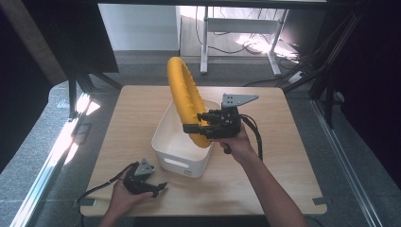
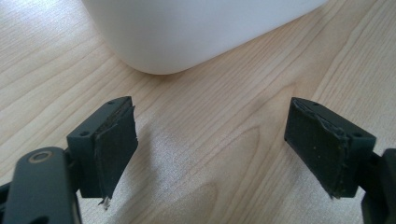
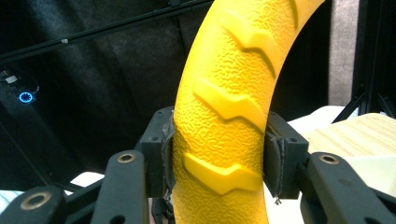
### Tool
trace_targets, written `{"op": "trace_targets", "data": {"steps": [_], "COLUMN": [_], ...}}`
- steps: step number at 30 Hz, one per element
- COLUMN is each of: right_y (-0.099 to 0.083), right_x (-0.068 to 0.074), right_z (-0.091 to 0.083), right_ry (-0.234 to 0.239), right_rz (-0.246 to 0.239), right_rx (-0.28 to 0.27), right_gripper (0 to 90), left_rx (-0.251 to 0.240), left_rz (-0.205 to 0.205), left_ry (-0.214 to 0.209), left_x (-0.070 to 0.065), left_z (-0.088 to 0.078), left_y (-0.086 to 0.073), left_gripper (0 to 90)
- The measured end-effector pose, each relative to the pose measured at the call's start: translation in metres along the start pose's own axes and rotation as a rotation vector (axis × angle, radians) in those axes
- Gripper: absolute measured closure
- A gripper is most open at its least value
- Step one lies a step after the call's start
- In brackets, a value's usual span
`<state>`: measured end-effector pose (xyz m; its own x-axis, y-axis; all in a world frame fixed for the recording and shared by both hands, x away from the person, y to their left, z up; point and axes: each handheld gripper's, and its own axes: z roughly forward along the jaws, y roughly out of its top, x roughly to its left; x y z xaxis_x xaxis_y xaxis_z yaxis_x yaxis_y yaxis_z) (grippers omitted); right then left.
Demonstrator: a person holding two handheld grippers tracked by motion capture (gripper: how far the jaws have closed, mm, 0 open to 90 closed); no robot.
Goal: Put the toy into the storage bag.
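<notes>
A yellow ring [image 1: 185, 97] is clamped between the jaws of the right gripper [image 1: 193, 126] and held upright above the white bin [image 1: 177, 163] at mid-table, the forearm reaching in from the lower right. The left gripper [image 1: 161, 188] is rested low on the wooden table [image 1: 265, 179] just beside the bin's near corner, its jaws spread wide and empty.

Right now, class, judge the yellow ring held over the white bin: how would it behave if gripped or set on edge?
The yellow ring probably holds its shape: it stands as a full arc though the right gripper clamps just one spot. Its pebbled, ridged surface likely resists slipping. Set on edge on the table, it may roll or topple.
</notes>
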<state>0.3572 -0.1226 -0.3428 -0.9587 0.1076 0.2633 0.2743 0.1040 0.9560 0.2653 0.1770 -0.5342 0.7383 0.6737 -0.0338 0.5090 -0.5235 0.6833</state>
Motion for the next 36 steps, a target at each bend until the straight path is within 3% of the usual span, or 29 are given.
{"op": "trace_targets", "data": {"steps": [36], "right_y": [-0.029], "right_x": [-0.006], "right_z": [0.018], "right_ry": [0.044], "right_rz": [0.03], "right_rx": [0.07], "right_gripper": [51.3], "left_rx": [0.005], "left_rz": [0.004], "left_ry": [-0.005], "left_x": [0.0], "left_z": [0.001], "left_y": [0.0], "left_gripper": [16.9]}}
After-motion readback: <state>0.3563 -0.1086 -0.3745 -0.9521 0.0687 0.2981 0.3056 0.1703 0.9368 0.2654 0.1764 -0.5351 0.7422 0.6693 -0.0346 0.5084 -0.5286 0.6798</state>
